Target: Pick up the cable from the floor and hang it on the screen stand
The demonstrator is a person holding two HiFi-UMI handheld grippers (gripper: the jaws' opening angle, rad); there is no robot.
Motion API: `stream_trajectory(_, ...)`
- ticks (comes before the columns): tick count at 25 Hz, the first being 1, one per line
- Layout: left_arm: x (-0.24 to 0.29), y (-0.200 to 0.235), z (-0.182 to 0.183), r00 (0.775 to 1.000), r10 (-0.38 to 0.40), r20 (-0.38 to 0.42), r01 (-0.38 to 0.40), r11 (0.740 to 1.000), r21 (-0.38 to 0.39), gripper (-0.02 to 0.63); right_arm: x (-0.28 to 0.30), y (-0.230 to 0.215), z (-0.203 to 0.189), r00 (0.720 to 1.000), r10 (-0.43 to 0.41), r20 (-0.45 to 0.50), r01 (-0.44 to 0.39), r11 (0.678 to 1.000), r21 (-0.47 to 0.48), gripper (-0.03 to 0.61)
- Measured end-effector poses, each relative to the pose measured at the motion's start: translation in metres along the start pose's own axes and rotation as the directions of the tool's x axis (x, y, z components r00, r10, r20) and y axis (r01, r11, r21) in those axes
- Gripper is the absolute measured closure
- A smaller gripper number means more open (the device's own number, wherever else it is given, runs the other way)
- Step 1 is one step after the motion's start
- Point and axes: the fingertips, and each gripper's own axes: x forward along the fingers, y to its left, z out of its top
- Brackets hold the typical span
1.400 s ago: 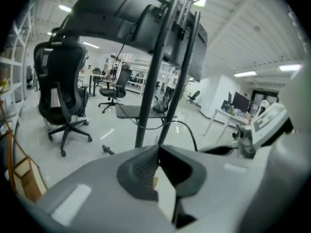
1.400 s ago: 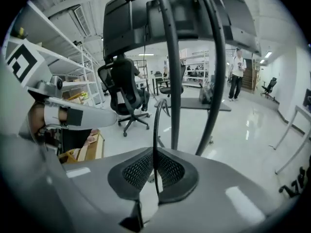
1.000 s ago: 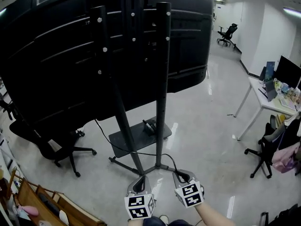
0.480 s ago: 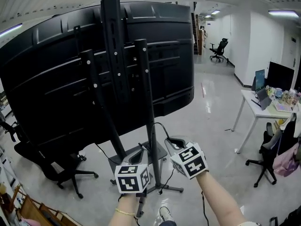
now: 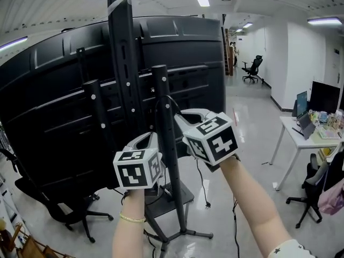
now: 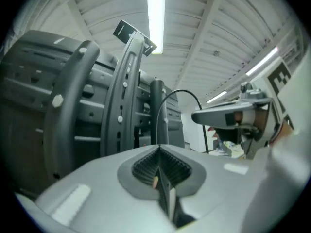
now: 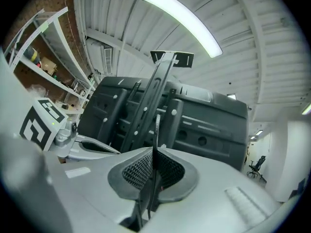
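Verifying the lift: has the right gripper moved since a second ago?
Yes. The right gripper rose from the stand's feet to high beside the stand post, shut on the cable.

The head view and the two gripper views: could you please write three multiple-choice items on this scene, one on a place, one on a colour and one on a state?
1. Where is the right gripper?
A. Raised before the back of the screen
B. Down at the floor
C. Over the white desk

2. What colour is the cable?
A. White
B. Black
C. Orange

3. How do the right gripper's jaws stand?
A. Wide apart and empty
B. Closed on a chair leg
C. Closed on the cable

Answers:
1 A: in the head view the gripper is up beside the stand, with the screen's back behind it.
2 B: the cable is black wherever it shows.
3 C: in the right gripper view the cable runs up from between the closed jaws.
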Motion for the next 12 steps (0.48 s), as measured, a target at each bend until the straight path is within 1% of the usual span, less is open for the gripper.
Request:
stream_trajectory(4,0.026,0.019,0.060,0.994,0.052,0.091,-0.056,0.997,0.047,0.606,0.030,-0.049,0.064,0.998,-0.003,0.065,0.001,1.000,0.027,0.561)
stream_trajectory(7,0.041,0.027,0.095,0.988,0.072,0.137,-0.083,0.994,0.071,0.606,0.054,-0.081,0.095,0.998,0.004,0.067,-0.008,0.998,0.062,0.561)
stream_trajectory(10,0.054,0.034,0.116,0.982,0.099,0.158,-0.117,0.987,0.108,0.606,0.079,-0.102,0.104,1.000,0.001,0.025,-0.004,0.996,0.084,0.561)
stream_trajectory(12,0.061,0.038,0.118,0.980,0.118,0.158,-0.139,0.982,0.128,0.606,0.093,-0.109,0.094,1.000,0.003,-0.022,-0.001,0.995,0.095,0.561)
